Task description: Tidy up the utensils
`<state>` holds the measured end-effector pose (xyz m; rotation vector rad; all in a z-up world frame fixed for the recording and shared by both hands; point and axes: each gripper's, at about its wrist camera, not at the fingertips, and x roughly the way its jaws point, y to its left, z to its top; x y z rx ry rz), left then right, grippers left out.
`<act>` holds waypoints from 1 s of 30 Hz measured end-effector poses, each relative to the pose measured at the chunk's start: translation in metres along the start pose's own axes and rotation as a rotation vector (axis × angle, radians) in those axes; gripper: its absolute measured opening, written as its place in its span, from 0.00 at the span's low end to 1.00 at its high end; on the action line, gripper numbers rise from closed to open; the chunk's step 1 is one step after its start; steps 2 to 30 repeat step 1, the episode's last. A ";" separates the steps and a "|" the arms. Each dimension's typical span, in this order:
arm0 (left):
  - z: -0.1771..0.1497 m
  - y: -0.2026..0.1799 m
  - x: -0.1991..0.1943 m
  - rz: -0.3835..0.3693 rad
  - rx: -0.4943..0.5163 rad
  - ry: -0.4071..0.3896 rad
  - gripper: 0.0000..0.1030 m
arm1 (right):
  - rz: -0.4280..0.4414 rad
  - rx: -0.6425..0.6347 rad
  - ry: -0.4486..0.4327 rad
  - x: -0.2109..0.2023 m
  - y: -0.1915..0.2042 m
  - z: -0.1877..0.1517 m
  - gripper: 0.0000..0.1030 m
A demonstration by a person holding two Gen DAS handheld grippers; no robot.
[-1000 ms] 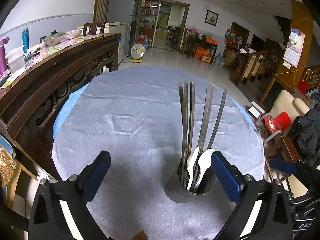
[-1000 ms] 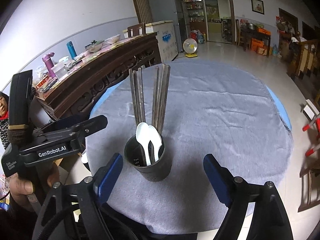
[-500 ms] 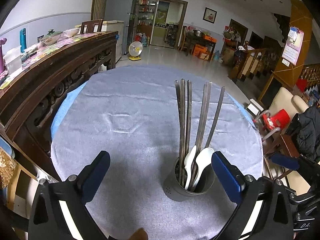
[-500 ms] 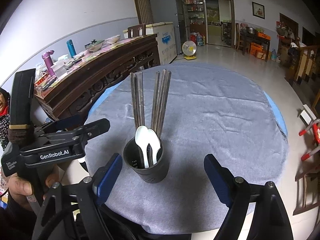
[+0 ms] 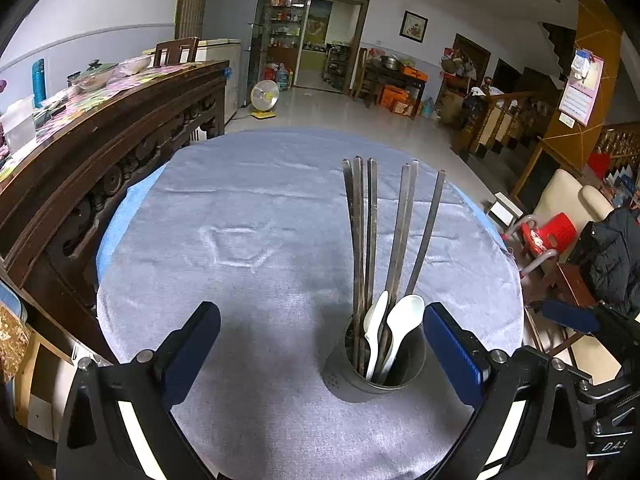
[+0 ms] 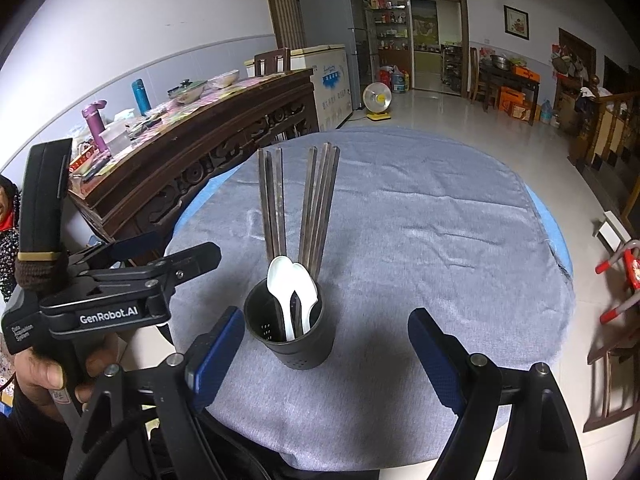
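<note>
On a round table [image 5: 280, 208] covered with a grey cloth [image 6: 420, 216], a dark holder [image 5: 374, 378] is seen standing upright near the close edge. Several long chopsticks [image 5: 362, 232] are held in it, fanned in two bunches, and two white spoons [image 5: 402, 320] are propped bowl-up among them. Nothing else is seen lying on the cloth.

The left gripper [image 5: 320, 354] is held above the near edge with its jaws wide apart and nothing between the pads; the holder is seen just inside its right finger [image 5: 452, 352], not touched. The right gripper [image 6: 326, 354] is likewise held with jaws well apart and empty, the holder standing ahead between its fingers, nearer the left one [image 6: 216, 356].

From the right wrist view, the left gripper's black body is seen at the left, gripped by a hand [image 6: 44, 376]. A carved wooden sideboard [image 6: 208, 140] is set beside the table.
</note>
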<state>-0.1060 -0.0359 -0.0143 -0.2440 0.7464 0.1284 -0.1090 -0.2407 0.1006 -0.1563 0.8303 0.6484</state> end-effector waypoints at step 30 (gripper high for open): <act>0.000 -0.001 0.001 0.002 0.006 0.003 0.98 | 0.001 0.000 -0.002 0.000 0.000 0.000 0.84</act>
